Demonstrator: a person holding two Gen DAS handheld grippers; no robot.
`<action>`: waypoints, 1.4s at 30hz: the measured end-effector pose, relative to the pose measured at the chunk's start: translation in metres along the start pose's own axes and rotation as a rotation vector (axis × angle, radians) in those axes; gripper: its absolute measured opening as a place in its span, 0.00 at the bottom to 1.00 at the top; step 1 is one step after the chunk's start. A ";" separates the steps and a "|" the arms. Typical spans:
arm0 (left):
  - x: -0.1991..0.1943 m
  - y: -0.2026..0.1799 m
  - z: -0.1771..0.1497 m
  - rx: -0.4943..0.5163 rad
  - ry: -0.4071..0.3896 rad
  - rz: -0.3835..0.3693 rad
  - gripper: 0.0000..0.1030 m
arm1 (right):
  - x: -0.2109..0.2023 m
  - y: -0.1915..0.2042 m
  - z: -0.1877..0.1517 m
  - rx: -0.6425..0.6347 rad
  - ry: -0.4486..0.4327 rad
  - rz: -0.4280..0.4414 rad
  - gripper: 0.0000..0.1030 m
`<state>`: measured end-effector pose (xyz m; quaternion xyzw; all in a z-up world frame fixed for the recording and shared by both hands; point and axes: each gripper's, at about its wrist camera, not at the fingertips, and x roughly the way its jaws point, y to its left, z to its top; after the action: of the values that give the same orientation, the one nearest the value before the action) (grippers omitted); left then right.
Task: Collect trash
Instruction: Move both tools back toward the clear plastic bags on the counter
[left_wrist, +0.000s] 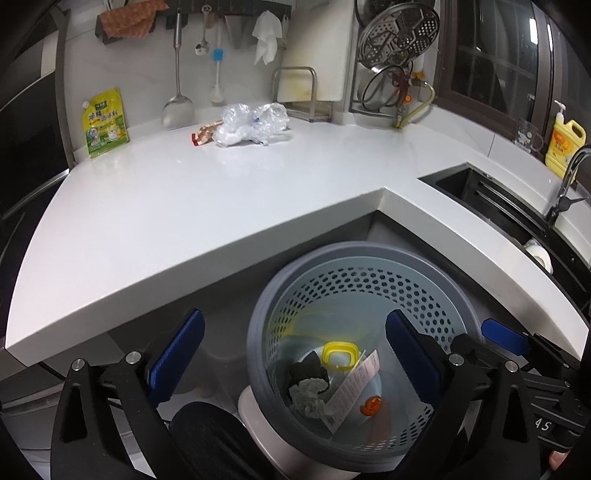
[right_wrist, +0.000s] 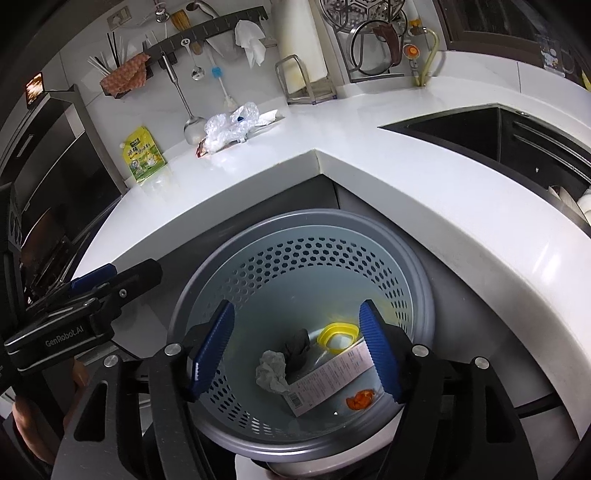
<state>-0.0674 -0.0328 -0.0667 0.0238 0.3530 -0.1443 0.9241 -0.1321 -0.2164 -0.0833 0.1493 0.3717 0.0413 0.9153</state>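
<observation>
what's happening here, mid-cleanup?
A person holds both grippers over the grey bin below the counter corner. The left gripper and right gripper are open and empty. The bin already holds a yellow lid, a crumpled tissue and a receipt. A plastic bag and wrapper remain on the counter.

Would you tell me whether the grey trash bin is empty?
Not empty: the trash bin holds a yellow lid, crumpled tissue and a receipt.
</observation>
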 end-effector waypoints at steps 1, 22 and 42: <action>-0.001 0.001 0.001 0.000 -0.007 0.004 0.94 | 0.000 0.000 0.001 0.000 -0.001 0.001 0.65; -0.016 0.041 0.036 -0.020 -0.103 0.021 0.94 | 0.018 0.023 0.040 -0.051 0.004 -0.039 0.68; 0.016 0.134 0.127 -0.121 -0.150 0.146 0.94 | 0.085 0.087 0.167 -0.177 -0.058 0.070 0.68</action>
<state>0.0636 0.0732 0.0098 -0.0174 0.2882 -0.0563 0.9557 0.0480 -0.1584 -0.0001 0.0818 0.3343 0.1017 0.9334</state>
